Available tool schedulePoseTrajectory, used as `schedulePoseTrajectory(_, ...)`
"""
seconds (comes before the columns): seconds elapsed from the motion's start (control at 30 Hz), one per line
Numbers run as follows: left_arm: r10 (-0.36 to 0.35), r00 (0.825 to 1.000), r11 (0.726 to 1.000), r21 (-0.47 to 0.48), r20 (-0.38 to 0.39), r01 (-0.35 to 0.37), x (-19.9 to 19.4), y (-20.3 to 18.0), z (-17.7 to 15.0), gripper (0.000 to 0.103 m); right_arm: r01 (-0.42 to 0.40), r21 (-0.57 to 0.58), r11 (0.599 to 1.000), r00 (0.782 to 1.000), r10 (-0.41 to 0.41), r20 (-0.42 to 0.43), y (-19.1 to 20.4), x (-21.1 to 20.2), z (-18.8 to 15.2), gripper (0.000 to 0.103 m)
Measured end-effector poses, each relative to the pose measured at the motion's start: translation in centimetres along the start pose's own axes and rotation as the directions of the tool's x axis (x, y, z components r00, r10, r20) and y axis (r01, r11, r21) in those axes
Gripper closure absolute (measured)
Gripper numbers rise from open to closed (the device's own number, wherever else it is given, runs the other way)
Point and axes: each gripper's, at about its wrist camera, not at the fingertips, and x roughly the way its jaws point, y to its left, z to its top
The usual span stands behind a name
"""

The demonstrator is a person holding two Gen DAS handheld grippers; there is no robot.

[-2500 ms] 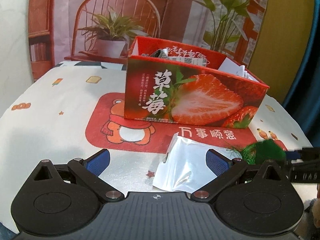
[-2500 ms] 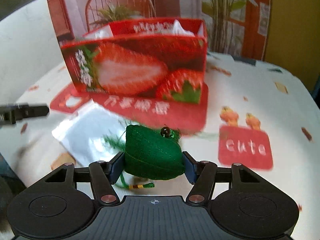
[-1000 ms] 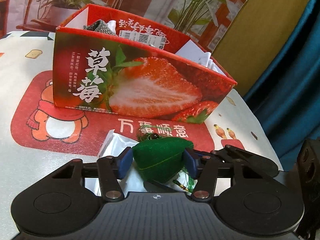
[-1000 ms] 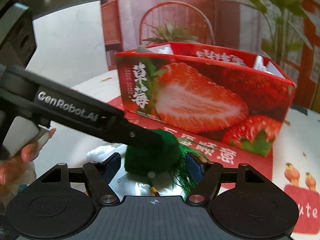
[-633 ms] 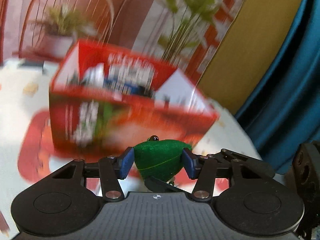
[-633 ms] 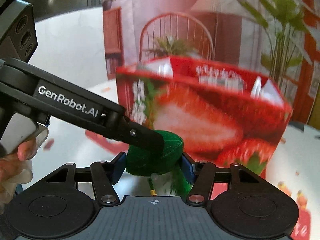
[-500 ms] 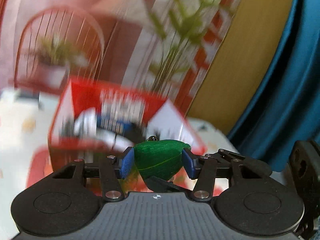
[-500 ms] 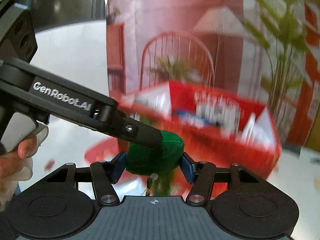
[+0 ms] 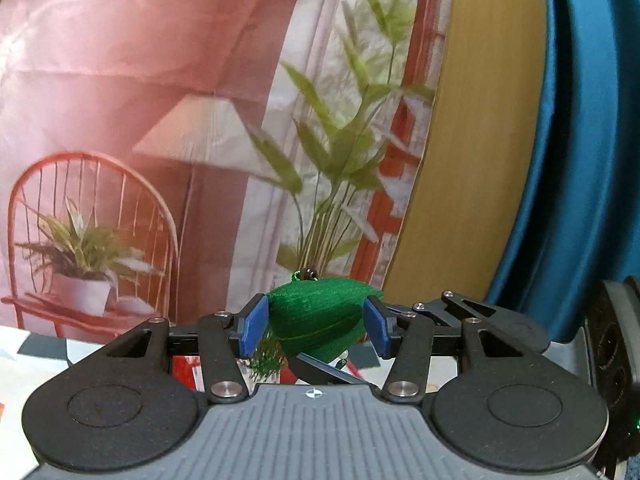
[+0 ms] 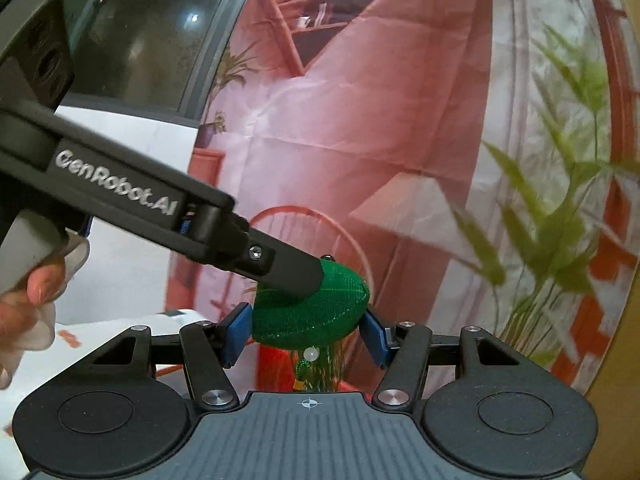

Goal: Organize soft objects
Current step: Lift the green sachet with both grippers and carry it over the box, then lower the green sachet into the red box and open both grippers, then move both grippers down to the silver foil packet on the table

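Both of my grippers clamp the same thing: a plump green knitted fabric sachet [image 9: 320,326] shaped like a rounded wedge, with a dark bead at its top and a green tassel hanging beneath it. My left gripper [image 9: 316,330] has its blue pads pressed against the sachet's two sides, so its jaws stand at a middling width, filled by the soft body. My right gripper [image 10: 306,330] does likewise, its blue pads tight on the sachet [image 10: 316,316] from left and right, with a small white bead and the tassel dangling below between the black linkages. In the right wrist view, one black finger [image 10: 280,266] of my left gripper comes in from the upper left and lies over the sachet's top, and a person's hand [image 10: 24,300] grips that tool's handle at the left edge. The sachet is held up in the air, in front of a printed fabric backdrop [image 9: 160,100] showing a pink wall, a lamp, a red chair and leafy plants. A sliver of a red cardboard box [image 9: 186,368] shows below the left pads.
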Motion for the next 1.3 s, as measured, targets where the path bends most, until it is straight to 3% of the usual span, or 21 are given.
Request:
schedulePoseTrajectory(0.27,0.009,0.984,0.995,-0.097,-0.176,-0.027,4.1,2.8,-4.1,0.048,-0.001,0.104,0.995,0.990,0.016,-0.143,0.1,3.1,-6.6,0.048)
schedulePoseTrajectory(0.47,0.022,0.972,0.997,-0.069,-0.234,-0.039,5.2,2.9,-5.8,0.048,-0.006,0.113,0.994,0.972,0.032,-0.234,2.2,4.1,-10.0,0.046)
schedulePoseTrajectory(0.57,0.031,0.974,0.997,-0.068,-0.224,-0.048,4.4,3.5,-6.0,0.048,0.055,0.143,0.988,0.964,-0.016,-0.264,2.0,4.1,-10.7,0.041)
schedulePoseTrajectory(0.77,0.062,0.976,0.994,-0.074,-0.208,-0.079,1.2,4.6,-7.1,0.047,0.141,0.293,0.946,0.967,-0.069,-0.244,-0.1,1.8,-11.5,0.040)
schedulePoseTrajectory(0.97,0.088,0.974,0.995,-0.033,-0.208,-0.097,-4.1,4.7,-9.7,0.041,0.129,0.412,0.902,0.981,-0.055,-0.188,0.3,-3.2,-12.0,0.040)
schedulePoseTrajectory(1.1,0.088,0.960,0.994,-0.041,-0.265,-0.103,-5.9,5.2,-12.7,0.041,0.103,0.452,0.886,0.981,-0.015,-0.196,2.0,-6.2,-13.0,0.038)
schedulePoseTrajectory(1.3,0.128,0.924,0.981,-0.088,-0.360,-0.170,-6.6,6.4,-18.0,0.041,0.109,0.442,0.891,0.936,0.057,-0.346,5.4,-7.6,-17.1,0.039)
